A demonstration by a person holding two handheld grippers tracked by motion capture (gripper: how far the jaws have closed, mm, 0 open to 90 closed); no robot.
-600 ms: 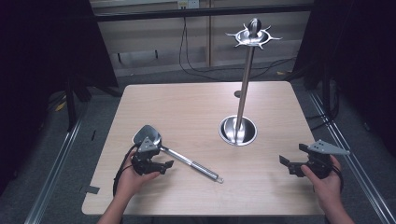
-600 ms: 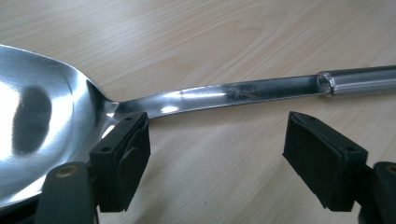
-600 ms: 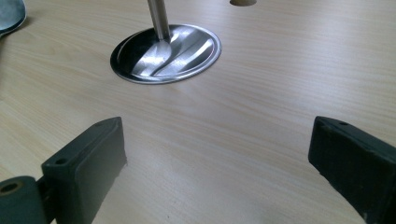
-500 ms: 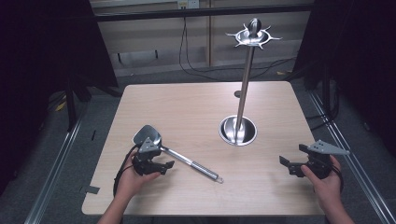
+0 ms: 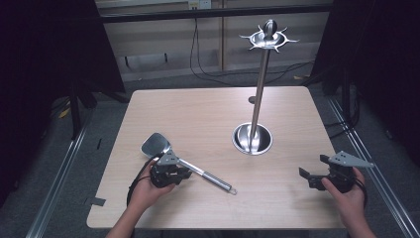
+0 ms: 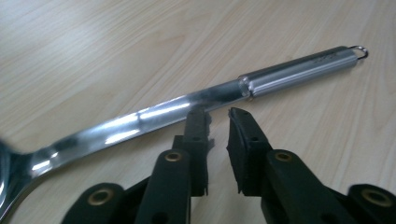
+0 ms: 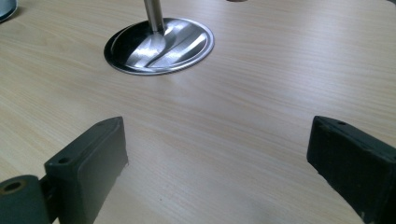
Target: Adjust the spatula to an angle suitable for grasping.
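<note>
Item: steel spatula (image 5: 185,164), lying flat on the wooden surface (image 5: 208,114), near the front left. Blade toward the far left, round handle with hanging ring (image 6: 358,50) toward the front right.

Left hand-held gripper (image 5: 171,174): held in the person's left hand (image 5: 143,191), set just beside the spatula's flat shank. In the left gripper view its jaws stand nearly together, a narrow gap between them, tips at the shank's near edge and not clamped on it.

Right hand-held gripper (image 5: 312,177): held in the right hand (image 5: 346,191) at the front right of the surface, well apart from the spatula. Jaws wide apart, bare wood between them.

Utensil stand (image 5: 252,139): upright steel pole on a round dish base, hook crown on top, right of centre.
</note>
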